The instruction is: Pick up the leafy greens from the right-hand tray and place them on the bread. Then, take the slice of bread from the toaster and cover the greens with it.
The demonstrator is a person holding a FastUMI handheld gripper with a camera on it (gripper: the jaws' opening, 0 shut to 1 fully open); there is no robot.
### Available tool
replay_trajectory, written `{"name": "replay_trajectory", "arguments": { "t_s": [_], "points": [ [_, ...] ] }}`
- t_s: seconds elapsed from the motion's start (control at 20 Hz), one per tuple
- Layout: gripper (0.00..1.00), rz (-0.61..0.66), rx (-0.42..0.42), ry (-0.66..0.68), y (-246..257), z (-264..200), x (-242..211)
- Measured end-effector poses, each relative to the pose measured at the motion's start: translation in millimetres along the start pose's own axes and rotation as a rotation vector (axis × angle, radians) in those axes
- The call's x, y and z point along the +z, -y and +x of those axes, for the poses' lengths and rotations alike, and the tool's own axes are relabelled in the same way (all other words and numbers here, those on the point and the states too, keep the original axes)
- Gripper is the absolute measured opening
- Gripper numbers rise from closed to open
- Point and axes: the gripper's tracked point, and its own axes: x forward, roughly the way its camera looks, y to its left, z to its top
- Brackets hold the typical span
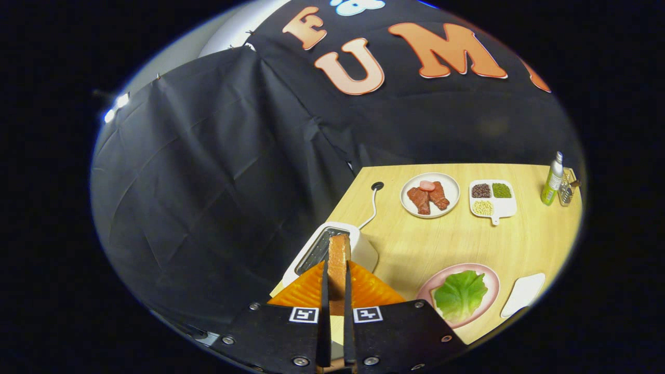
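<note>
- wooden table [415,244]: a pale top that carries everything, set against the black cloth wall of the booth.
- toaster [363,249]: white, just beyond the fingertips, its slot open behind the bread and a cord running away to a hole in the table.
- pink plate [493,291]: near the toaster, off to the right of the fingers, with the leafy greens [460,295] lying spread on it; the bread under them is hidden, so i judge the first step done.
- gripper [336,270]: the jaws stand nearly closed, both fingers pressed flat on the two faces of the slice of bread [339,259], which sits upright between them with its crust edge topmost, above the toaster.
- handling, as a judgement: the slice looks light and fairly stiff but crumbly, so a mild squeeze on the broad faces low down suits it; too much force would dent it. it must be turned flat before it goes on the soft, limp, slightly slick greens, which could slide.
- round plate [452,182] with meat slices, and a divided dish [511,208] of grains, well apart at the far side.
- green bottle [552,182] by the far corner.
</note>
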Motion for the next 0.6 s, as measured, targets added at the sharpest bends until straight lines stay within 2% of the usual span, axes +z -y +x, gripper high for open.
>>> {"name": "replay_trajectory", "arguments": {
  "t_s": [0.6],
  "points": [
    [0.10,0.070,-0.024,-0.060,91.1,-8.1,-52.0]
  ]
}}
